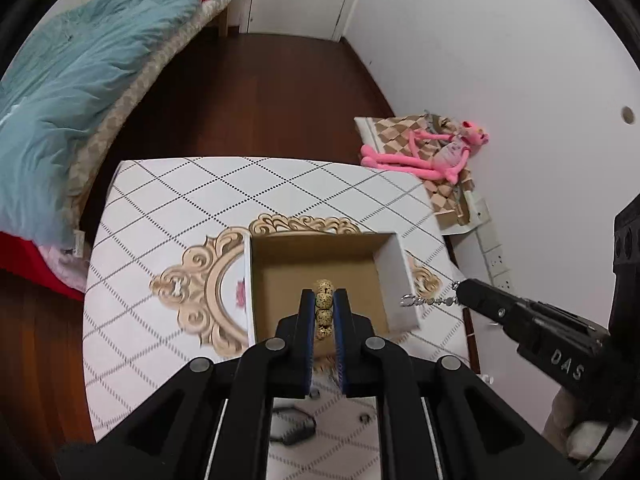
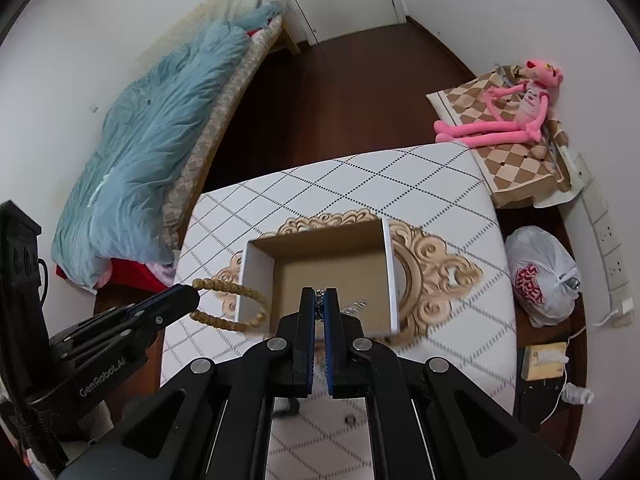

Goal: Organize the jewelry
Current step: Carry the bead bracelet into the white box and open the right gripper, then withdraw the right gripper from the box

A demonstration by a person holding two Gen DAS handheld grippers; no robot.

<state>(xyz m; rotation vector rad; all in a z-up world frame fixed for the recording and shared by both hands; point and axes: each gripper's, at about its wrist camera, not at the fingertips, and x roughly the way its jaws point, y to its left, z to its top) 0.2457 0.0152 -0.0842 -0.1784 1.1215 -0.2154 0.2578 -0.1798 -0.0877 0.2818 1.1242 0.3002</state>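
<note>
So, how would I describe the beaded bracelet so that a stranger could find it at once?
Find the white table with the open cardboard box. Beside the box, the left tool pinches a ring of speckled tan beads, the beaded bracelet. The right tool holds a thin silver chain instead.

Two pieces of jewelry held above an open box

A speckled tan bead bracelet hangs as a loop, pinched between the left claw pads. A silver chain dangles from the shut right claw. Below both sits an open white cardboard box, brown and bare inside, on the counter.
</note>
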